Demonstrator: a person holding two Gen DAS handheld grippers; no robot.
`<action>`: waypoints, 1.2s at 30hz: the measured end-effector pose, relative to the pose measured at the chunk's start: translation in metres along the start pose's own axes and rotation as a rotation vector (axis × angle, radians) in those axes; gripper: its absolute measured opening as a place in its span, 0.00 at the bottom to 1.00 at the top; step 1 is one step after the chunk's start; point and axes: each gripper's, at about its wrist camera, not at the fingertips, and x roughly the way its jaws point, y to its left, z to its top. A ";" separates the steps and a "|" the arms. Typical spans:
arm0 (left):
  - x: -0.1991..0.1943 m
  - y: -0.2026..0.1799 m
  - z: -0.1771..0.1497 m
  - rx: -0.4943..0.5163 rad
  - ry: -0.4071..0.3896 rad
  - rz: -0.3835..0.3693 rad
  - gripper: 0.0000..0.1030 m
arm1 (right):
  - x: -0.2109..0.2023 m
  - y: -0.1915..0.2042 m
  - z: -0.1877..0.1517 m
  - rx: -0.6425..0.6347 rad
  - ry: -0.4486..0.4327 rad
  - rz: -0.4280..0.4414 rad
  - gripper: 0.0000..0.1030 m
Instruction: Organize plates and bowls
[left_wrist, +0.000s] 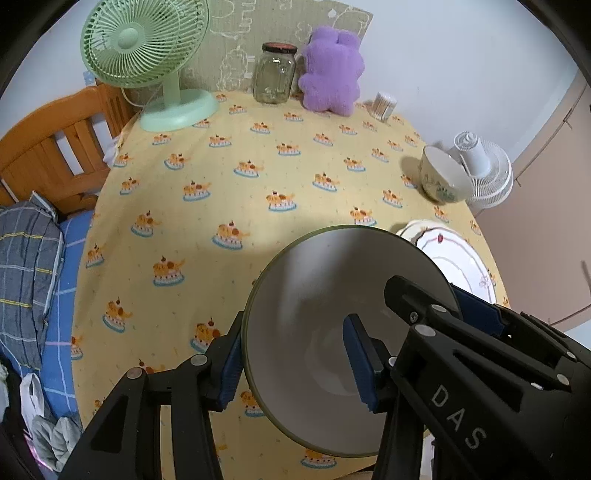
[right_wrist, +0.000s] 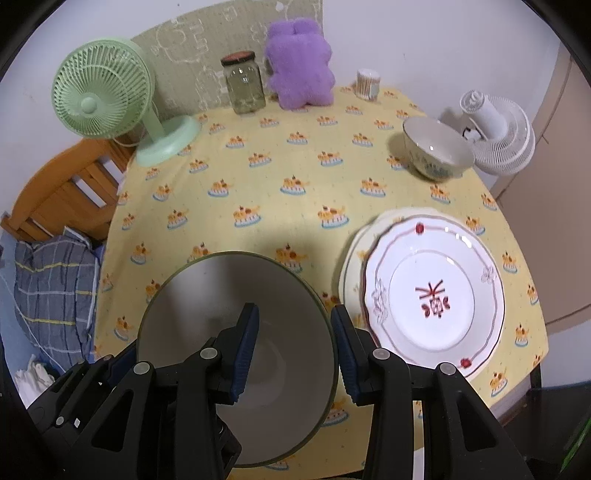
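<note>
Both claws grip one large grey bowl (right_wrist: 236, 354) by opposite sides of its rim, held above the near part of the yellow-clothed worktop (right_wrist: 280, 166): the left claw (left_wrist: 291, 362) pinches its left wall, the right claw (right_wrist: 291, 350) its right wall. To its right lie stacked patterned plates (right_wrist: 432, 291), with a smaller floral bowl (right_wrist: 436, 151) beyond them.

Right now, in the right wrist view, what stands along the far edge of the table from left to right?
Green desk fan → clear glass jar with dark lid → purple plush toy → small cup of cotton swabs → white fan.
</note>
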 end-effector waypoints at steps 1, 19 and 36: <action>0.001 0.000 -0.001 0.008 -0.001 0.000 0.49 | 0.001 -0.001 -0.001 0.007 0.009 0.000 0.43; 0.025 -0.001 -0.003 0.035 0.020 -0.054 0.53 | 0.028 -0.005 -0.004 0.024 0.054 -0.070 0.43; 0.025 -0.005 -0.004 0.088 -0.016 0.046 0.54 | 0.043 -0.004 -0.004 0.034 0.060 -0.020 0.45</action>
